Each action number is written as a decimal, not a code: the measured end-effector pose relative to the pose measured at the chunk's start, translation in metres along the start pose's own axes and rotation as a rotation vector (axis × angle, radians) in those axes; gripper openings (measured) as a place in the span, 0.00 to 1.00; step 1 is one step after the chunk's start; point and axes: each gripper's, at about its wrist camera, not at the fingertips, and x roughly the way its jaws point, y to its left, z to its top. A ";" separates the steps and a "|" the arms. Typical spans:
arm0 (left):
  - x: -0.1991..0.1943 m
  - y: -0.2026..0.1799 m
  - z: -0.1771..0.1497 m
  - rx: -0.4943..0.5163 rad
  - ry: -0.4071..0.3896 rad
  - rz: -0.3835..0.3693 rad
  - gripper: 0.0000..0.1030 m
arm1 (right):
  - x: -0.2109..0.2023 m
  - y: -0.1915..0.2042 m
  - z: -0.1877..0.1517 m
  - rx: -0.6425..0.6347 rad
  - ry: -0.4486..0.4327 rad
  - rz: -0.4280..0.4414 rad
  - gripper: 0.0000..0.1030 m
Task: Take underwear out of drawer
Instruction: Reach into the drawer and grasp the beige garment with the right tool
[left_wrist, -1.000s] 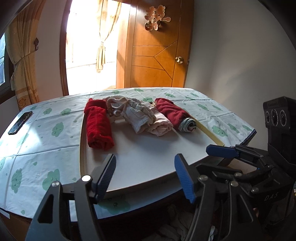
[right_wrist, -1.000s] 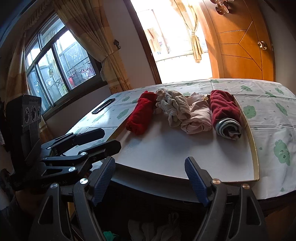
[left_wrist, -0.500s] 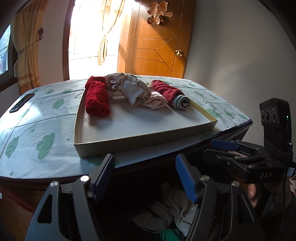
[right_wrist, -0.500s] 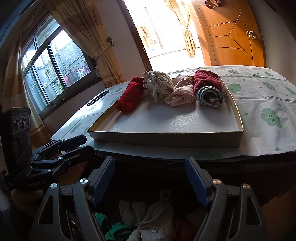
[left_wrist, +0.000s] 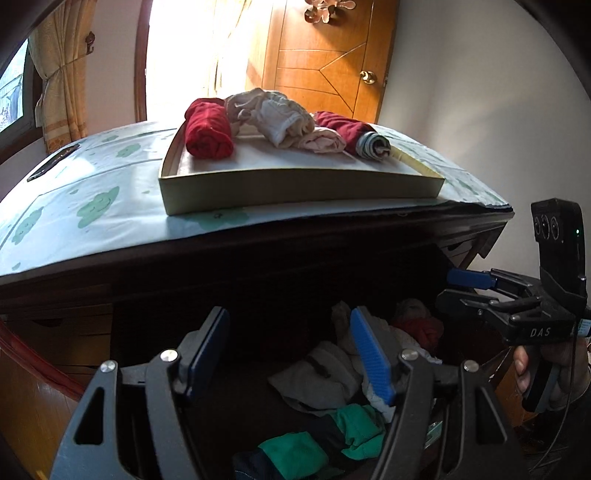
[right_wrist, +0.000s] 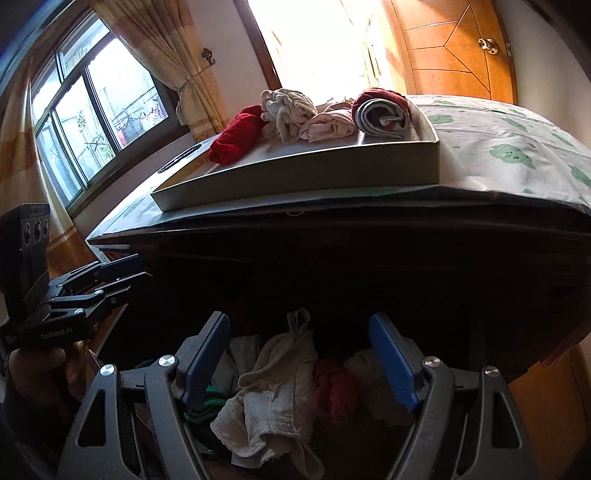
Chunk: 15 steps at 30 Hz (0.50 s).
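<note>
While both grippers hang spread and empty over the drawer (right_wrist: 480, 295):
Risk: right gripper (right_wrist: 299, 362) snags 2 tangled pieces, cream underwear (right_wrist: 273, 398) dragging the red one (right_wrist: 332, 387); left gripper (left_wrist: 291, 354) likewise.

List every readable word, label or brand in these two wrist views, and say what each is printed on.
"DAS": on the right gripper body, left wrist view.
"GenRobot.AI": on the left gripper body, right wrist view.
Small print on the left gripper's camera block: too blurred to read.
Ornament on the door: cut off, unreadable.
</note>
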 end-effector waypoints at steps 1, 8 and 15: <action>0.001 0.001 -0.003 -0.001 0.009 0.003 0.67 | 0.002 -0.001 -0.003 -0.001 0.010 0.000 0.78; 0.001 0.014 -0.017 -0.020 0.039 0.026 0.67 | 0.012 0.000 -0.018 -0.009 0.065 0.008 0.78; 0.002 0.021 -0.029 -0.026 0.070 0.041 0.67 | 0.020 0.007 -0.021 -0.046 0.112 0.030 0.77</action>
